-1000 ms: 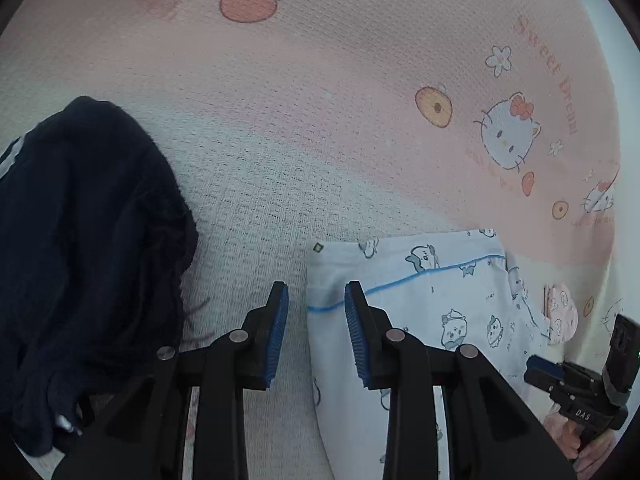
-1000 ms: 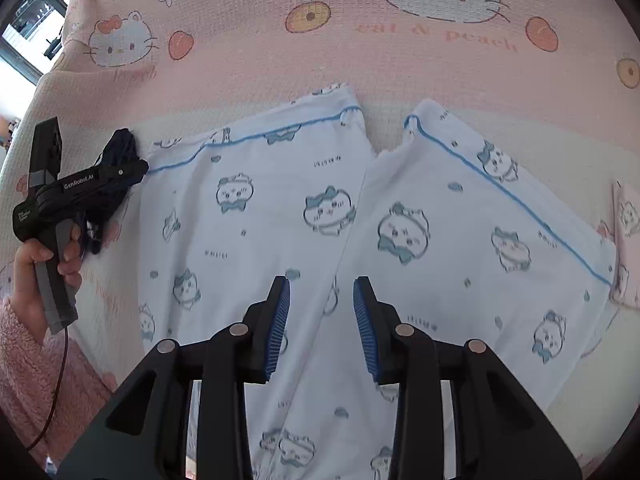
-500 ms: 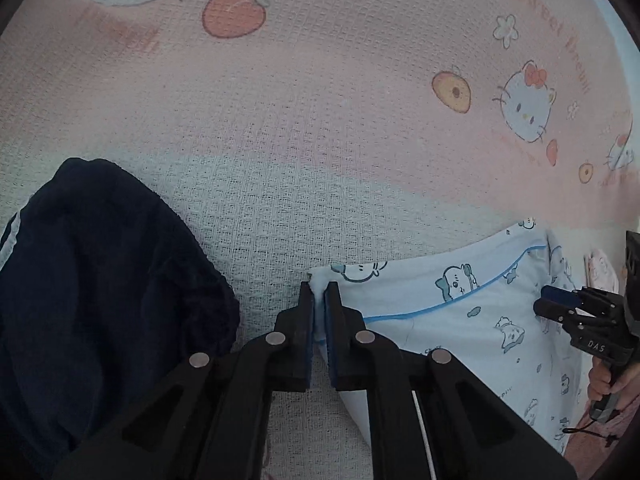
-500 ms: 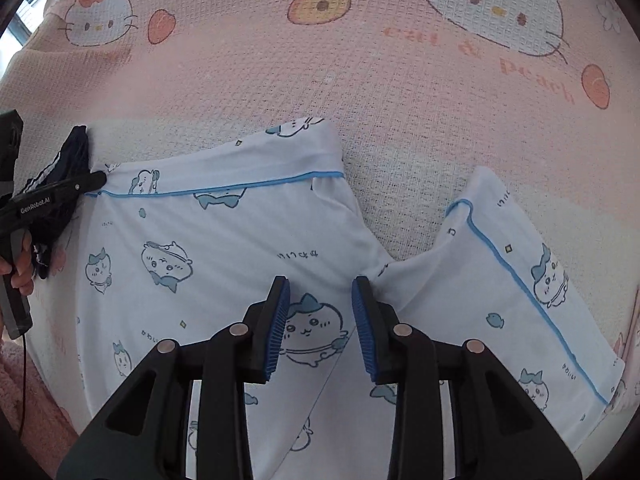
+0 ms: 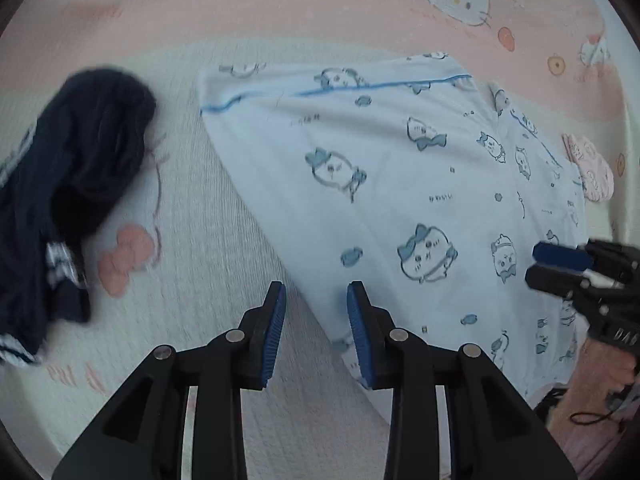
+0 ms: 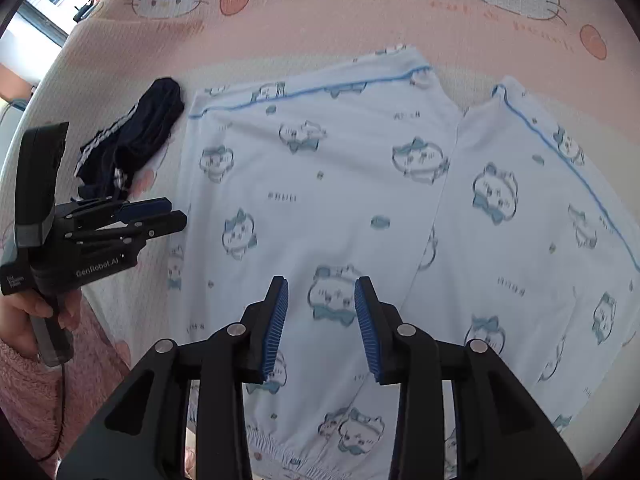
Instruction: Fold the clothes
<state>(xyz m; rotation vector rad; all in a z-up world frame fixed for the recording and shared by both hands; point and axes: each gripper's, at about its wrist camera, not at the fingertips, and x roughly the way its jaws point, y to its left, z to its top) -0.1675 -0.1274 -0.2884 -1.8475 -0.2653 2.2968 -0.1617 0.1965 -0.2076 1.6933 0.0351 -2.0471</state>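
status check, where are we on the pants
Left hand-held gripper opening, nothing between its fingers; right hand-held gripper open, empty. Light blue pants spread flat, unfolded. Dark garment lies apart, left of them.

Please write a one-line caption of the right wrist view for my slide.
Light blue cartoon-print pajama pants lie spread on a pink cat-print blanket, a crumpled dark navy garment beside them.

Soft daylight, dim-ish; left view motion-blurred, both w/ fisheye warp, dark corners.
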